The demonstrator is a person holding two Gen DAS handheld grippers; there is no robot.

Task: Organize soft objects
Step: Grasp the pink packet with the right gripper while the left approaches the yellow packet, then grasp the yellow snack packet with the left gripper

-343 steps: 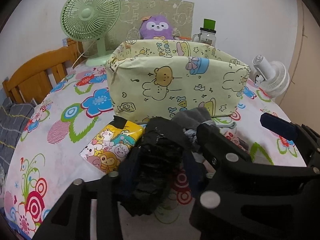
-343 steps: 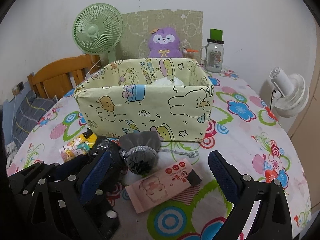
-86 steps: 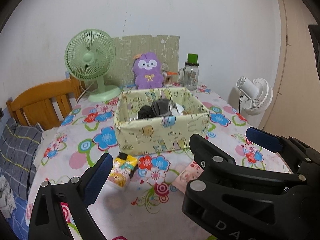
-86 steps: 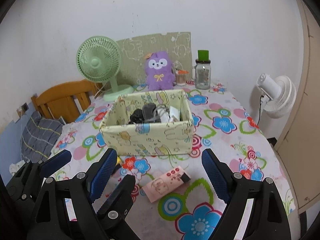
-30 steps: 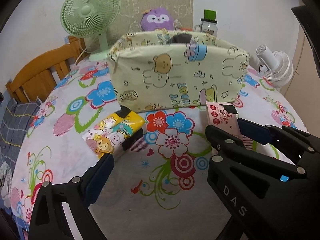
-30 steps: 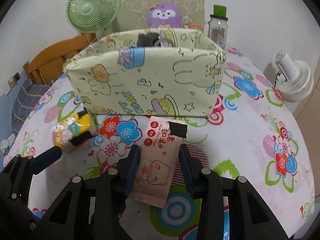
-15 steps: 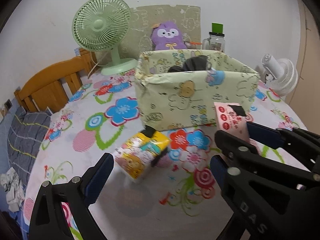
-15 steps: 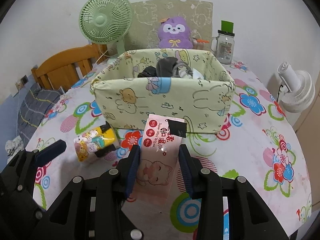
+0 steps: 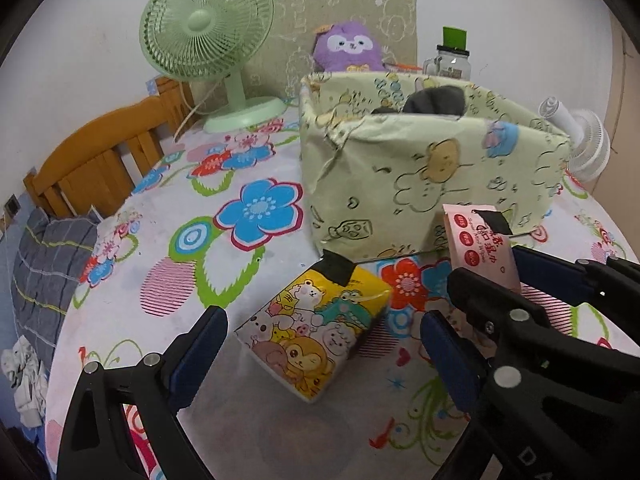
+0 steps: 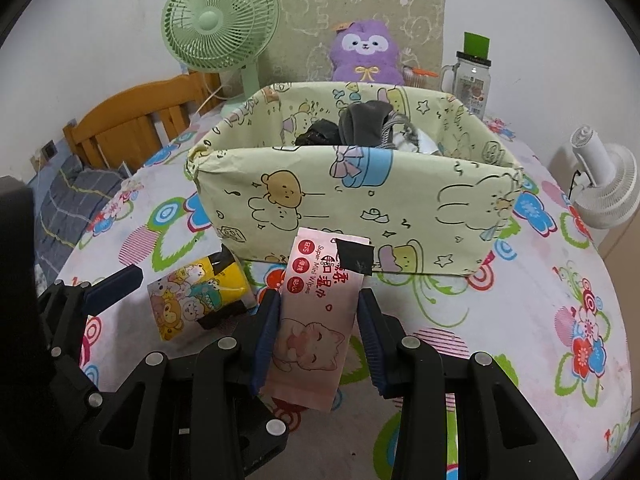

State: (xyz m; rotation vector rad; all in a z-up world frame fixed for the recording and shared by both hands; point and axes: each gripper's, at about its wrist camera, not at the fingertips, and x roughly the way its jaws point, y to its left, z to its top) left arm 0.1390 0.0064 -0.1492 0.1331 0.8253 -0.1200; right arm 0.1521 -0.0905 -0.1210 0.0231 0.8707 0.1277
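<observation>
The right gripper (image 10: pixel 318 334) is clenched on the pink soft pack of wet wipes (image 10: pixel 320 316), lifted above the flowered tablecloth (image 10: pixel 540 320). The left gripper (image 9: pixel 320 350) stands released around the yellow cartoon tissue pack (image 9: pixel 316 332) lying there. Behind, the pale green fabric box (image 10: pixel 352 216) holds 2 dark pouches (image 10: pixel 360 124).

Pink wipes pack (image 10: pixel 316 312) (cat print), floral tablecloth (image 10: pixel 540 300)

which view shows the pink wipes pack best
The right wrist view: the pink wipes pack fills the centre, its printed face and black tab readable, pinched between the right claw pads. The left wrist view shows only its upper part at an angle, the rest hidden behind that claw.
</observation>
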